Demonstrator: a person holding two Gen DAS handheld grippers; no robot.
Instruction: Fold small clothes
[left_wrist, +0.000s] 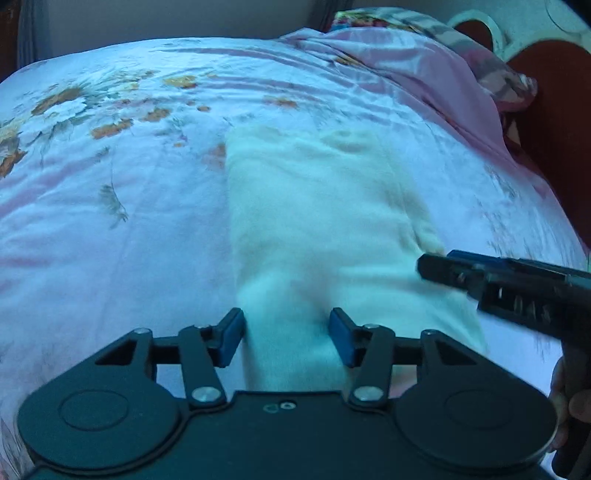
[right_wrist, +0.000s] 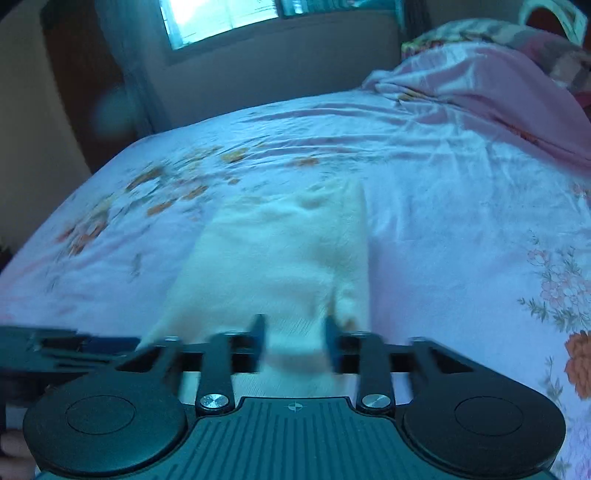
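Observation:
A small cream-white garment (left_wrist: 314, 221) lies flat on the bed, folded into a long strip running away from me; it also shows in the right wrist view (right_wrist: 280, 254). My left gripper (left_wrist: 286, 338) is open, its blue pads either side of the garment's near end, just above the cloth. My right gripper (right_wrist: 295, 343) is open over the garment's near right corner, blurred by motion. The right gripper also shows in the left wrist view (left_wrist: 428, 266), at the garment's right edge; there I cannot tell how its jaws stand.
The bed is covered by a pale pink floral sheet (left_wrist: 110, 184). A bunched pink blanket (left_wrist: 406, 74) and a pillow lie at the far right. A red and white headboard (left_wrist: 535, 62) stands beyond. A window (right_wrist: 221, 18) is in the far wall.

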